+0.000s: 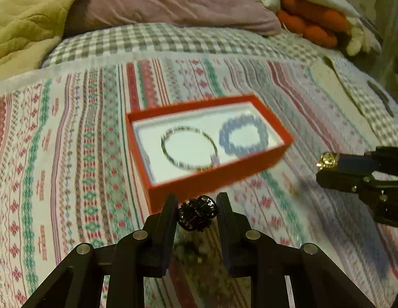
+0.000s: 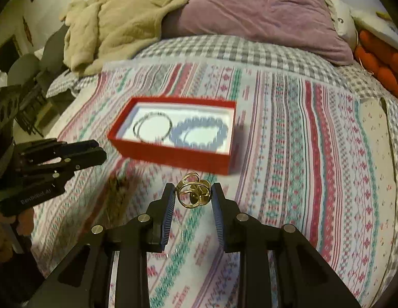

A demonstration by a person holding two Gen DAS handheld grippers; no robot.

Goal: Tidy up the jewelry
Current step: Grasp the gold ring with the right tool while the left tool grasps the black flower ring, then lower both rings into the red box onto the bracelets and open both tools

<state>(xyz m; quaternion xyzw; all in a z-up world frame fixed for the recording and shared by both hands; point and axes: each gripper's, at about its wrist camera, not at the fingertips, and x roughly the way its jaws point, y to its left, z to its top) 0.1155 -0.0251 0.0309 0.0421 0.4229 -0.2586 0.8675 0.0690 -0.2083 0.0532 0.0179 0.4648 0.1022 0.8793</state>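
Note:
A red box (image 1: pixel 211 182) with a white lining sits on the patterned cloth; it also shows in the right wrist view (image 2: pixel 173 157). Inside lie a thin silver bracelet (image 1: pixel 188 147) (image 2: pixel 152 126) and a blue beaded bracelet (image 1: pixel 243 134) (image 2: pixel 200 134). My left gripper (image 1: pixel 197 211) is shut on a black beaded piece (image 1: pixel 197 213), just short of the box's near wall. My right gripper (image 2: pixel 193 195) is shut on a gold openwork ring (image 2: pixel 193 193), held above the cloth before the box. The ring shows in the left wrist view (image 1: pixel 327 160), right of the box.
A striped patterned cloth (image 2: pixel 288 154) covers a checked bedspread (image 2: pixel 224 48). A purple pillow (image 2: pixel 263 12), a beige blanket (image 2: pixel 109 18) and an orange knitted thing (image 2: pixel 378 61) lie at the back. A small brownish item (image 2: pixel 119 183) lies on the cloth left of my right gripper.

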